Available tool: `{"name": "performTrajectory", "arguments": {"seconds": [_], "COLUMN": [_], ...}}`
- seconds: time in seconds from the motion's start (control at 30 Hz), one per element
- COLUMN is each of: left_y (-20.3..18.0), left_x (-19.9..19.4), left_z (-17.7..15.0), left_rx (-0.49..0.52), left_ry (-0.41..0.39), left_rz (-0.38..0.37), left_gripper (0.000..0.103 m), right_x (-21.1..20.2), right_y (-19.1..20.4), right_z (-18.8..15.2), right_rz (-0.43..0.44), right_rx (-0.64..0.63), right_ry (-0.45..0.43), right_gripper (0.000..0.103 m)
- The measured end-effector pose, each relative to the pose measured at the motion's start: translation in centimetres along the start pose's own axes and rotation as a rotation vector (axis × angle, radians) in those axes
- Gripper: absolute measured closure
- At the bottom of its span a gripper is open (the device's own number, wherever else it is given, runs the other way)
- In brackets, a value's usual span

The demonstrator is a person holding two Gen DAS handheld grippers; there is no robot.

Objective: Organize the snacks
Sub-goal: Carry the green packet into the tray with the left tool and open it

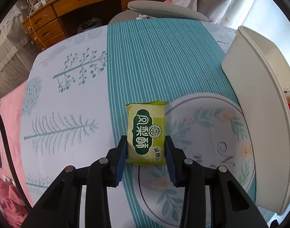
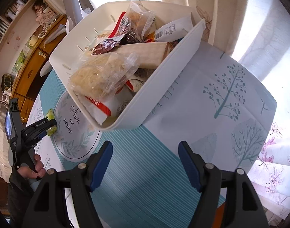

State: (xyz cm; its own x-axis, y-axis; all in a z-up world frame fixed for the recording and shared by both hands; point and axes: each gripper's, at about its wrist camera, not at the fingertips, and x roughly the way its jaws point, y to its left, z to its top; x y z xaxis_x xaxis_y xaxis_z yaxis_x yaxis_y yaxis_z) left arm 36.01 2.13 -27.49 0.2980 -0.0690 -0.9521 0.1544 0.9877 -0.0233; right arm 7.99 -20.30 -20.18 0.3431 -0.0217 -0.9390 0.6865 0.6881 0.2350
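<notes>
Yellow-green pineapple cake packet (image 1: 146, 133) flat on cloth, pinched between left gripper (image 1: 146, 144) pads. White bin (image 2: 160, 76) heaped with wrapped snacks, ahead of right gripper (image 2: 145, 150).

A snack packet (image 1: 146, 133) is lying on the desk (image 1: 68, 98), sitting between the pads of the left tool (image 1: 146, 148), at the edge of a round mat (image 1: 211, 133). A bin (image 2: 164, 79) is standing to its right, holding many wrapped snacks (image 2: 106, 72). The right tool (image 2: 145, 163) is hanging before the bin, over bare desk.
</notes>
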Motion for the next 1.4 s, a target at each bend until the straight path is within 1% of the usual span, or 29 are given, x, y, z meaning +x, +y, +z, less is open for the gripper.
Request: {"name": "performTrajectory", "arguments": {"seconds": [0.13, 0.3, 0.5, 0.6, 0.73, 0.87, 0.93, 1.03, 1.07, 1.3, 1.4], "left_y": [0.3, 0.2, -0.3, -0.9, -2.1, -4.7, -6.0, -8.3, -9.0, -14.6, -17.1], "left_x": [-0.8, -2.5, -5.6, -7.2, -9.7, -12.7, -14.2, -16.1, -16.7, -19.0, -19.8], "left_z": [-1.4, -3.7, -6.7, -8.1, -8.9, -9.4, -9.7, -9.5, -9.4, -8.5, -8.0], "left_rx": [0.002, 0.026, 0.015, 0.003, -0.007, -0.029, -0.048, -0.075, -0.081, -0.097, -0.1], "left_ry": [0.03, 0.05, 0.095, 0.126, 0.145, 0.146, 0.136, 0.114, 0.105, 0.05, 0.021], "left_rz": [-0.014, 0.0, -0.042, -0.07, -0.067, -0.059, -0.046, -0.054, -0.057, -0.083, -0.098], "left_gripper": [0.067, 0.067, 0.067, 0.067, 0.067, 0.067, 0.067, 0.067, 0.067, 0.067, 0.067], "right_x": [-1.1, -2.6, -4.2, -4.9, -5.4, -5.1, -5.0, -4.9, -4.7, -4.1, -4.3], "right_y": [-0.2, -0.6, -0.9, -1.5, -1.9, -2.2, -2.5, -2.8, -2.8, -3.1, -3.4], "right_z": [-1.2, -2.4, -2.0, -0.8, 1.5, 4.3, 5.7, 7.4, 8.1, 11.0, 12.2], "right_rz": [0.003, -0.008, -0.036, -0.025, -0.021, 0.048, 0.079, 0.131, 0.15, 0.206, 0.233], "right_rx": [0.023, 0.02, -0.014, -0.02, -0.052, -0.116, -0.161, -0.213, -0.248, -0.463, -0.537], "right_ry": [-0.02, -0.028, -0.034, -0.039, -0.032, 0.012, 0.035, 0.075, 0.091, 0.143, 0.142], "right_gripper": [0.031, 0.031, 0.031, 0.031, 0.031, 0.026, 0.026, 0.025, 0.025, 0.024, 0.022]}}
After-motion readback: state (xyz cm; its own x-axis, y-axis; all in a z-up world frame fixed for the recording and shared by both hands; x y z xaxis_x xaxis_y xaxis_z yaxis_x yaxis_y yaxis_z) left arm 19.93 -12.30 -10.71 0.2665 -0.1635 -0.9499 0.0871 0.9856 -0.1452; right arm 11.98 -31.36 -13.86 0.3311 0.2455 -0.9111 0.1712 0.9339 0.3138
